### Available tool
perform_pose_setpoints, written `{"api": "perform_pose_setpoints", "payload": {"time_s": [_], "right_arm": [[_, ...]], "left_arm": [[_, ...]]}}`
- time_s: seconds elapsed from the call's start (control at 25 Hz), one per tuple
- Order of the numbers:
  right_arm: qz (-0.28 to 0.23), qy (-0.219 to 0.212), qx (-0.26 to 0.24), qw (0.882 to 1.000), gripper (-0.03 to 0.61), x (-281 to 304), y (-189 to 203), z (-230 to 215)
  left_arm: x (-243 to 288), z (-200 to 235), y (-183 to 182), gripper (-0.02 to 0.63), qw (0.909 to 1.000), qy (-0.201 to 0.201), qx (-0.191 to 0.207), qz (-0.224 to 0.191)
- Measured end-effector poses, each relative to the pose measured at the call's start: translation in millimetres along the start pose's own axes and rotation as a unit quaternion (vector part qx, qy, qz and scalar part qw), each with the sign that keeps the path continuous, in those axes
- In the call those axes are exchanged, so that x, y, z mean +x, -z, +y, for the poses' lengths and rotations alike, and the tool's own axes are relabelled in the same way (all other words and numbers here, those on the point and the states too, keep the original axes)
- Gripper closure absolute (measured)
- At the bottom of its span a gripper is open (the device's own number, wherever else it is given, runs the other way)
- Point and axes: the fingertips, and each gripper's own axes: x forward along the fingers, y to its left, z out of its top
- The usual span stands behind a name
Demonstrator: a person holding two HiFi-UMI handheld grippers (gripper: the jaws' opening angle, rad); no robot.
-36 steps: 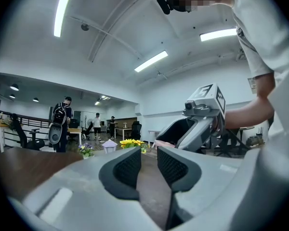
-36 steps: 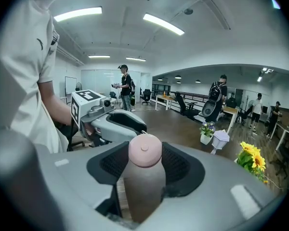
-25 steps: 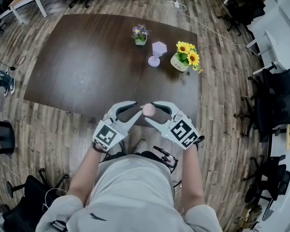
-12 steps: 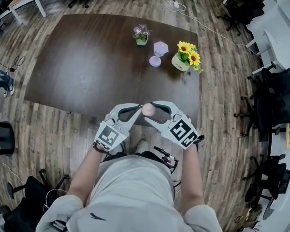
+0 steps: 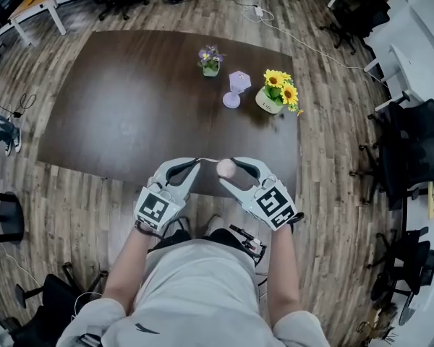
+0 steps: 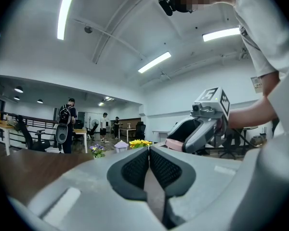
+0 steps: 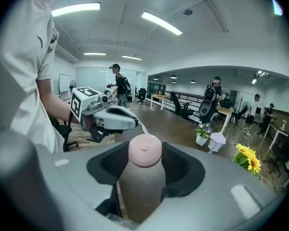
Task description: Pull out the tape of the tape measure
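Since my left gripper point(image 5: 196, 163) has its jaws pressed together on the end of the thin pale tape point(image 7: 141, 126), the coming pull turns on one line. That short strip runs from its tips rightward to the round pink tape measure case point(image 5: 225, 167) just beside them. My right gripper point(image 5: 227, 172) pinches the case between widely set jaws, over the near edge of the dark brown wooden table point(image 5: 130, 100). Both grippers point tip to tip, so I judge the tape's long axis lies across my body, and drawing my left hand leftward while the right holds firm should lengthen it.
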Motion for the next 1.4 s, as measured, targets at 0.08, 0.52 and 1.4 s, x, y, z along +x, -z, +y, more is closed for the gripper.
{"api": "perform_pose_setpoints", "payload": {"time_s": [0.08, 0.52, 1.4], "right_arm": [[-0.002, 0.013, 0.009, 1.0, 0.362, 0.6, -0.3, -4.6], [-0.001, 0.053, 0.035, 0.998, 0.362, -3.6, 3.2, -30.7], [-0.002, 0.042, 0.044, 0.998, 0.362, -45.2, 42.0, -114.2]], "left_arm": [[-2.6, 8.8, 0.4, 0.601, 1.0, -0.003, -0.005, -0.003], [-13.9, 41.9, 0.9, 0.601, 0.9993, -0.022, -0.03, 0.001], [1.4, 83.2, 16.4, 0.6, 0.9847, -0.162, -0.064, 0.012]]}}
